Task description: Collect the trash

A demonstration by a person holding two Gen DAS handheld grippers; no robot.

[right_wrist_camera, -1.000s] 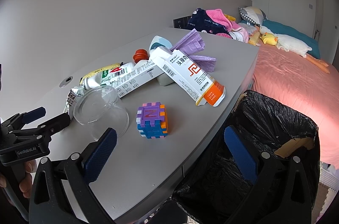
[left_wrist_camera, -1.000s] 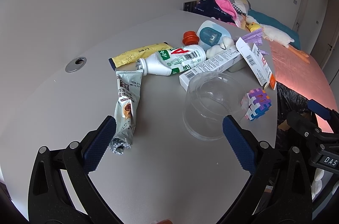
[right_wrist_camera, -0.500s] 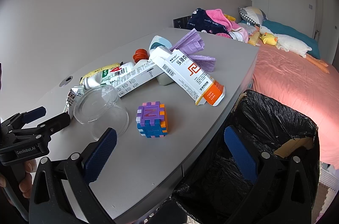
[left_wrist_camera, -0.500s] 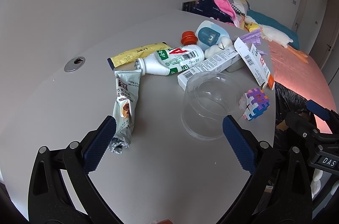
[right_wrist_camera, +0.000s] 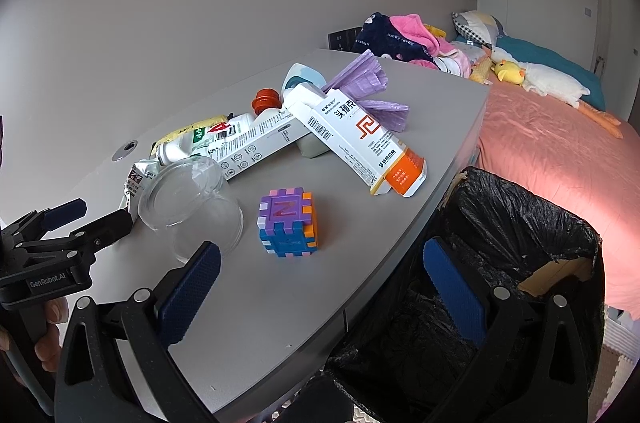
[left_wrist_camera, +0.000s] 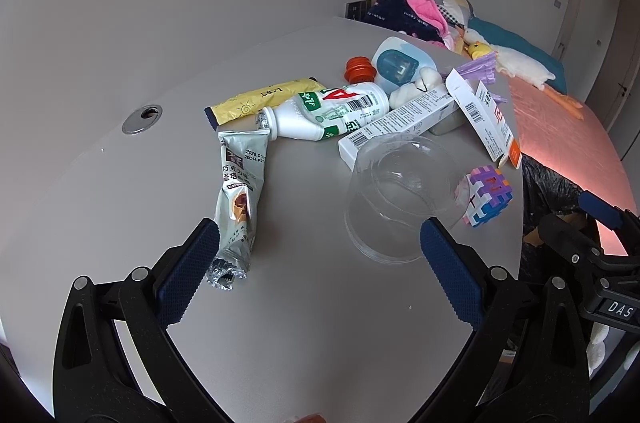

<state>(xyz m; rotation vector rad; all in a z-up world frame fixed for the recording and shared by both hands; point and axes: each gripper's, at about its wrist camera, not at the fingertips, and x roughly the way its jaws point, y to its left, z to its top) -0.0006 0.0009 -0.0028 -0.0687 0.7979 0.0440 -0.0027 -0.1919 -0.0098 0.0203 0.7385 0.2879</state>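
Trash lies on a grey table point(left_wrist_camera: 280, 303): a silver snack wrapper point(left_wrist_camera: 238, 199), a yellow sachet point(left_wrist_camera: 260, 99), a white drink bottle point(left_wrist_camera: 328, 111) on its side, a long white box point(left_wrist_camera: 400, 121) and an opened white-and-orange carton point(right_wrist_camera: 360, 139). A bin lined with a black bag point(right_wrist_camera: 500, 263) stands at the table's right edge. My left gripper point(left_wrist_camera: 316, 263) is open and empty, just short of the wrapper and a clear glass bowl point(left_wrist_camera: 400, 199). My right gripper point(right_wrist_camera: 320, 283) is open and empty over the table edge and bin.
A colourful puzzle cube point(right_wrist_camera: 288, 223) sits beside the bowl. An orange cap point(left_wrist_camera: 360, 69), a white-and-blue device point(left_wrist_camera: 400, 67) and purple bags point(right_wrist_camera: 368, 83) lie behind the boxes. A bed point(right_wrist_camera: 560, 143) with plush toys and clothes is on the right. A cable hole point(left_wrist_camera: 142, 118) is at left.
My left gripper has crept slightly forward toward the wrapper and bowl. The right gripper has barely moved. Nothing on the table has shifted.
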